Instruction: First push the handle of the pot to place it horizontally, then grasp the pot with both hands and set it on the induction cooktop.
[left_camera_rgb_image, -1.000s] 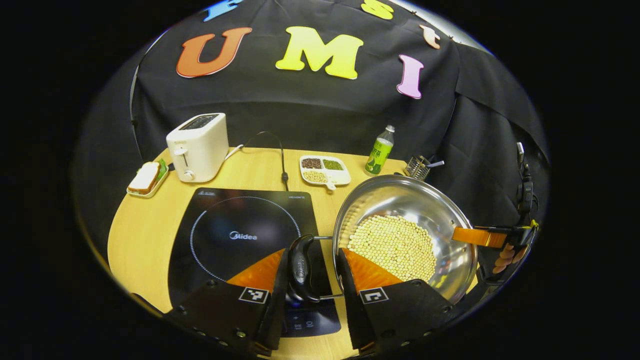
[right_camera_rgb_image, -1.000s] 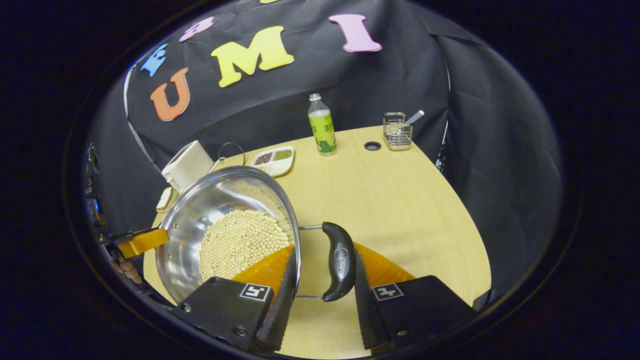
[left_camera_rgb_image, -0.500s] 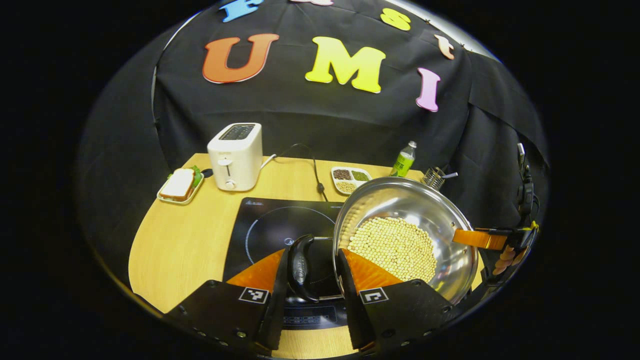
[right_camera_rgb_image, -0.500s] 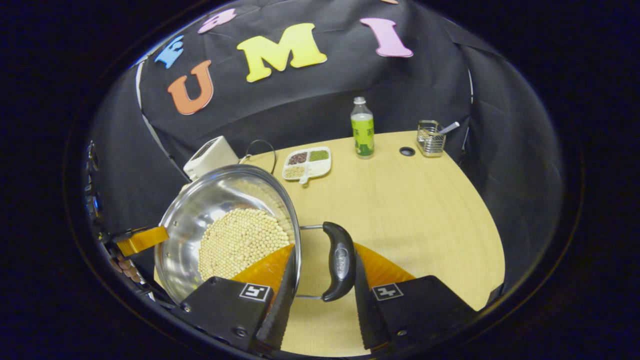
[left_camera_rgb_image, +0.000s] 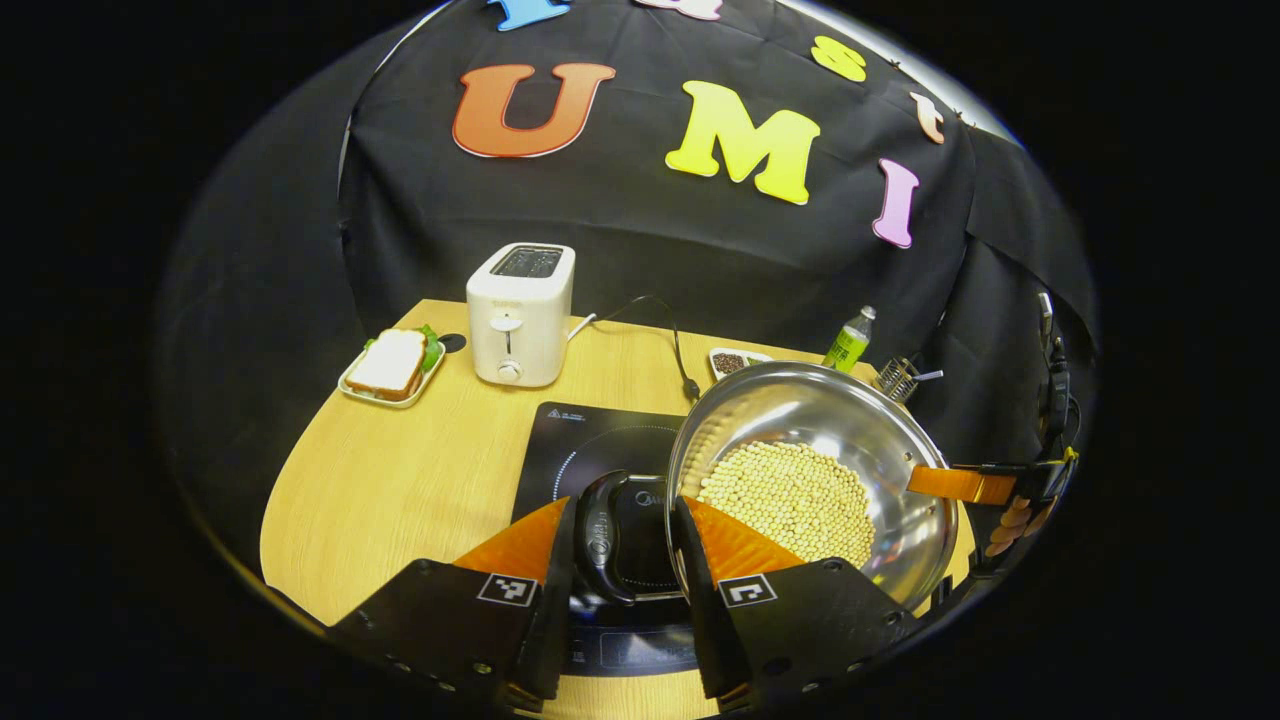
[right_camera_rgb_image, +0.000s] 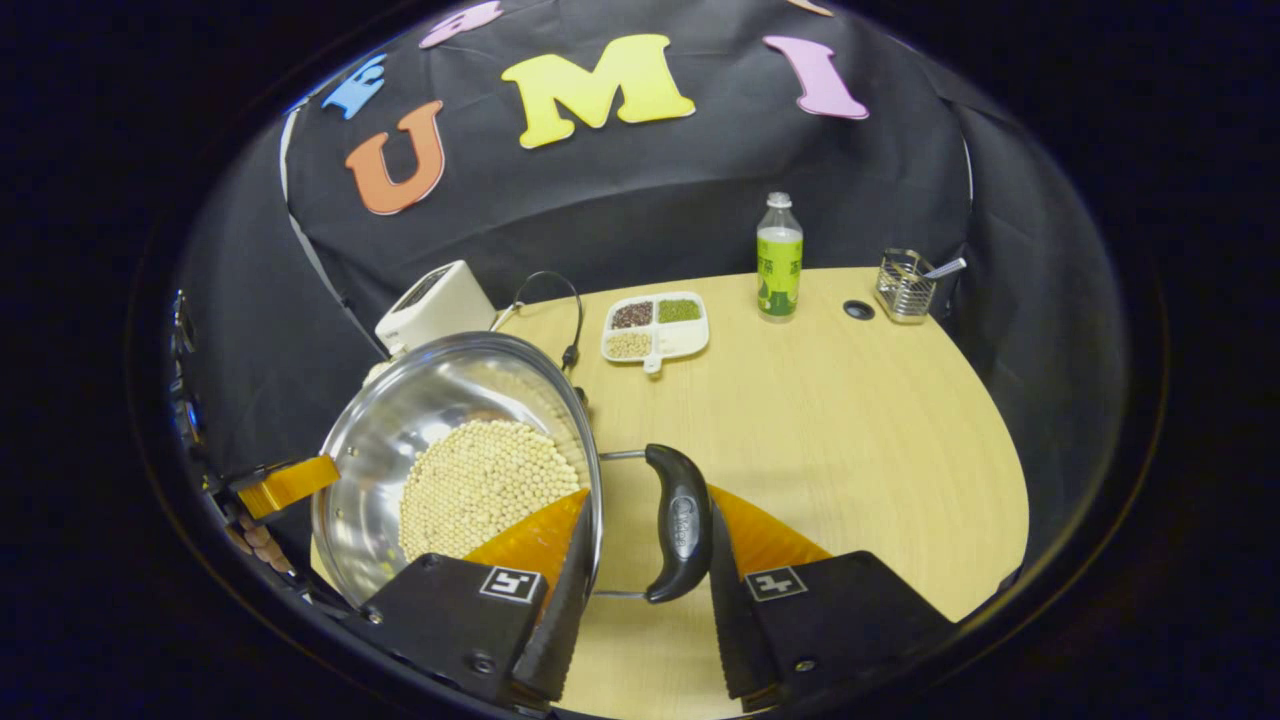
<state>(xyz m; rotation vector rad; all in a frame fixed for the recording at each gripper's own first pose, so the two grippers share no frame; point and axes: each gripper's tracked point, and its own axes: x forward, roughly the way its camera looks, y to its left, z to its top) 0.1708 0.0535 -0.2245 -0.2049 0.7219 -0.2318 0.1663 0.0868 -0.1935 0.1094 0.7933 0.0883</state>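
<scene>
The wooden tabletop (left_camera_rgb_image: 400, 480) carries everything, with the black induction cooktop (left_camera_rgb_image: 590, 450) lying flat near its front edge. The steel pot (left_camera_rgb_image: 830, 430), its bottom covered with pale beans (left_camera_rgb_image: 785, 495), is held above the tabletop; in the left gripper view its left part overlaps the cooktop's right side. The left hand-held gripper (left_camera_rgb_image: 622, 540) is closed on the pot's black left handle (left_camera_rgb_image: 598, 535), one finger pressing each side. In the right gripper view the right hand-held gripper (right_camera_rgb_image: 648, 545) is likewise clamped on the right handle (right_camera_rgb_image: 680, 520), with the pot (right_camera_rgb_image: 400, 420) to its left over the tabletop (right_camera_rgb_image: 850, 420).

Behind the cooktop stands a white toaster (left_camera_rgb_image: 520, 315), its cord trailing right. A sandwich on a small tray (left_camera_rgb_image: 390, 365) lies left of the toaster. A divided dish of grains (right_camera_rgb_image: 655, 325), a green-labelled bottle (right_camera_rgb_image: 779, 260) and a wire holder (right_camera_rgb_image: 905, 285) sit along the back of the tabletop.
</scene>
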